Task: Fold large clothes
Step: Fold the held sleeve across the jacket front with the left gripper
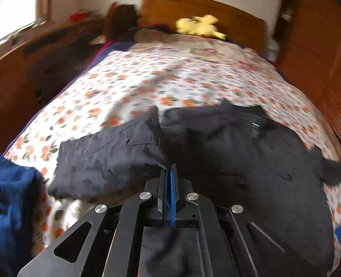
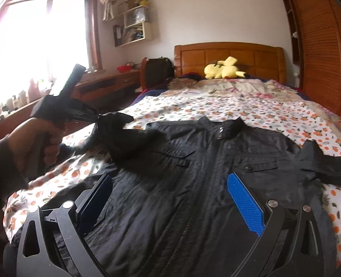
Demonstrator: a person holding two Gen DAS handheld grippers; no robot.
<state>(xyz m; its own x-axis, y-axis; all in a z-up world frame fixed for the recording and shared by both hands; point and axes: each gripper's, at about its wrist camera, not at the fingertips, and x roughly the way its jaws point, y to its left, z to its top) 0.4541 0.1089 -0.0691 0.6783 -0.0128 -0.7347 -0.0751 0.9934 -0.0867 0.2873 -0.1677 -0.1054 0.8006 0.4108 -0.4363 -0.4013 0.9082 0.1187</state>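
Note:
A black zip-front jacket point(image 2: 205, 161) lies face up on a bed with an orange-flower bedspread point(image 2: 274, 120), collar toward the headboard. My left gripper point(image 1: 169, 169) is shut on the edge of the jacket's left sleeve point(image 1: 108, 154). The right wrist view shows that same left gripper point(image 2: 96, 116) held in a hand, lifting the sleeve point(image 2: 119, 136) off the bed toward the jacket's chest. My right gripper point(image 2: 170, 184) hangs open low over the jacket's front, one finger either side of the zip, with nothing gripped. The right sleeve point(image 2: 327, 164) lies spread out at the right.
A yellow plush toy point(image 2: 224, 69) rests by the wooden headboard point(image 2: 228, 53). A slatted wooden wardrobe point(image 2: 320, 46) lines the bed's right side. A low wooden desk point(image 2: 105, 85) stands under the window at left. Blue cloth point(image 1: 6, 196) lies at the bed's near left.

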